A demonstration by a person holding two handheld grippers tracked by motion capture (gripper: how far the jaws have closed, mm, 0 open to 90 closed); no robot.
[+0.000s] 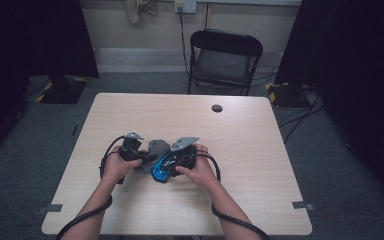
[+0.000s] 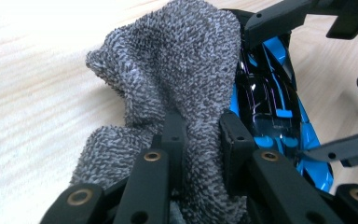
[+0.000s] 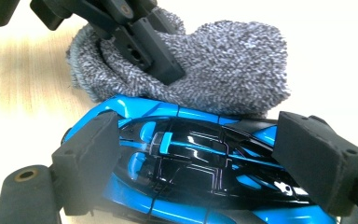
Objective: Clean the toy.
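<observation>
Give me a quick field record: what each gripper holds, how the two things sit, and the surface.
left gripper: shut on a fold of the grey cloth
right gripper: jaws wide, clamped across the blue and black toy car
contact: cloth pressed against the car's side
surface: light wooden table
background: black folding chair beyond the table

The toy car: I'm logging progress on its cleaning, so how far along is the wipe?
Done: both grips are set. The right gripper clamps the blue toy car end to end; the left gripper pinches the grey cloth. In hand: the cloth lies against the car's side. Left: the wiping itself; how much is already wiped cannot be told.
</observation>
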